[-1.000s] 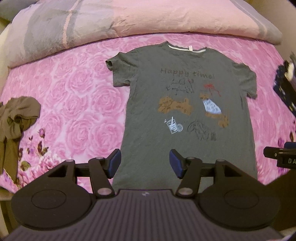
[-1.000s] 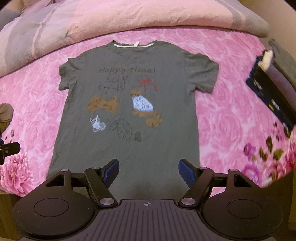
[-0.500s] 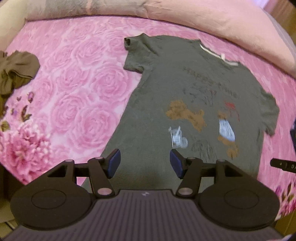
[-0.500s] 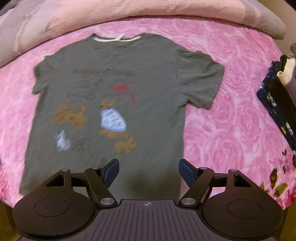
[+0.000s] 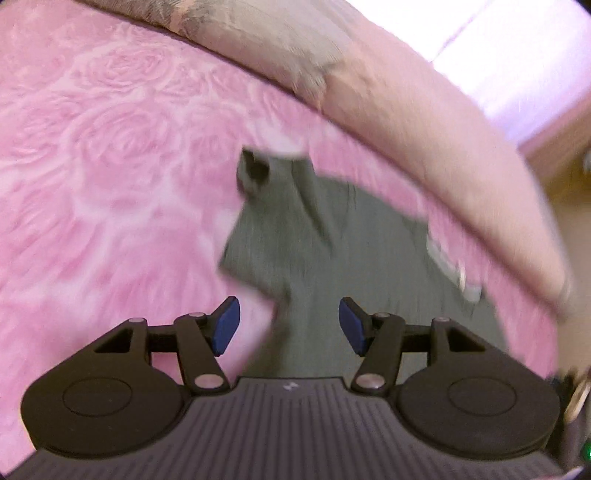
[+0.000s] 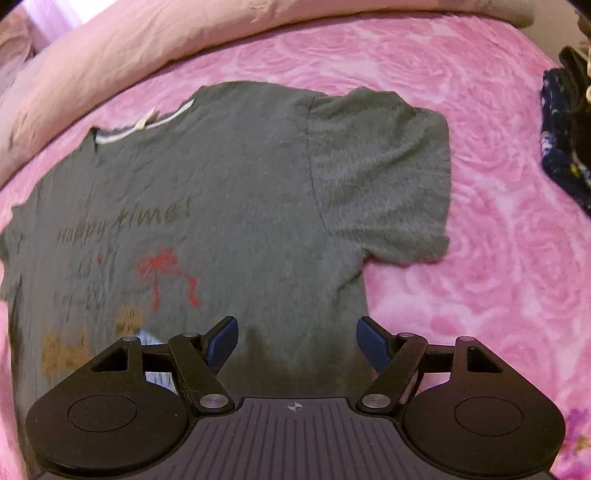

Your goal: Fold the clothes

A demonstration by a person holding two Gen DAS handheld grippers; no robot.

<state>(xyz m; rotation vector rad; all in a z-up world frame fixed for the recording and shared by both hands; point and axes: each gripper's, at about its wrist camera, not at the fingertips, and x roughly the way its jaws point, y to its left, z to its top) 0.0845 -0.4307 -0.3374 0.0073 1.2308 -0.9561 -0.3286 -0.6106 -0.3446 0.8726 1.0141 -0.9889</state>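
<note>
One grey T-shirt [image 6: 236,206] lies flat, print side up, on the bed [image 6: 498,258] with its pink rose cover. Right gripper [image 6: 295,341]: jaws spread wide, empty, above the shirt's side, one sleeve ahead to its right. Left gripper [image 5: 289,326]: jaws apart, empty; the other sleeve [image 5: 266,206] straight ahead, blurred. One dark patterned garment [image 6: 561,158] far right of the right gripper. One pink quilt [image 6: 147,33] beyond the collar.

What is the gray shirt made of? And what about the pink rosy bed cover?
The gray T-shirt looks like soft knit cotton: matte, slightly fuzzy, lying limp with small wrinkles. That is a guess from its look. The pink rose bed cover seems a thicker, plush fabric, maybe fleece: its roses look raised and soft, with a faint sheen. Blur hides the weave.
</note>
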